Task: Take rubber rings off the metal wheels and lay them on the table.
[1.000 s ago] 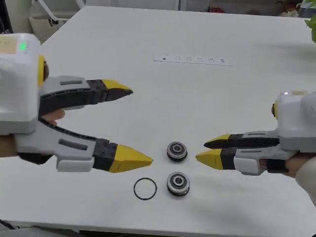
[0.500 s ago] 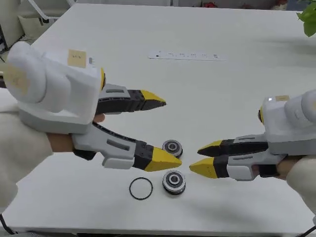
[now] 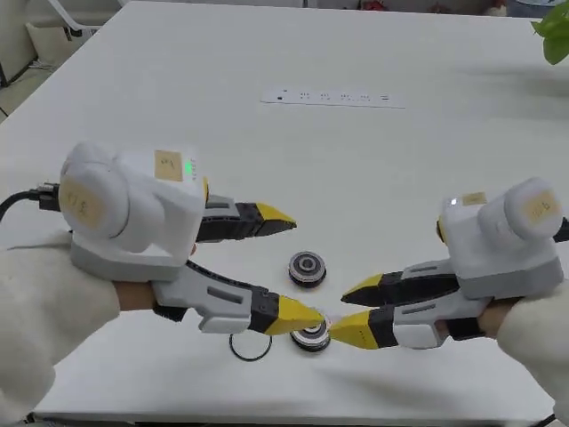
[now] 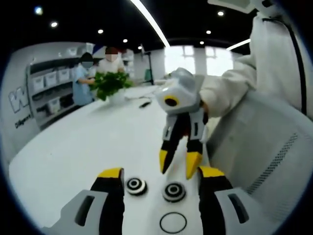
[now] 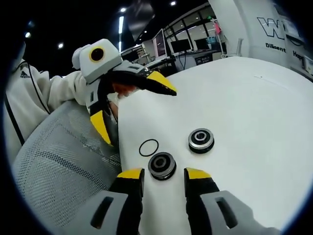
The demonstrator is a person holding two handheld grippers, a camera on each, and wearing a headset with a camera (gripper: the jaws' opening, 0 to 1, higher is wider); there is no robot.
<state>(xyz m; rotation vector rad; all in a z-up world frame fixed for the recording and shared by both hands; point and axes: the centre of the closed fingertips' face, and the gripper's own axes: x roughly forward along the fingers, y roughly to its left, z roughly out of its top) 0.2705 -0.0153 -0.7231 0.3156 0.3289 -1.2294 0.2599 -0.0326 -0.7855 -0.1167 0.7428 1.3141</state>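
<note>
Flanked nearer metal wheel, left hand-held gripper wide apart, right hand-held gripper narrowly apart; likely required steadying metal, pinching rubber only.

On the tabletop, the nearer wheel is sitting just before the farther wheel. A ring is lying just left of the nearer wheel, which the left tool and right tool are flanking. A power strip is lying well behind.
</note>
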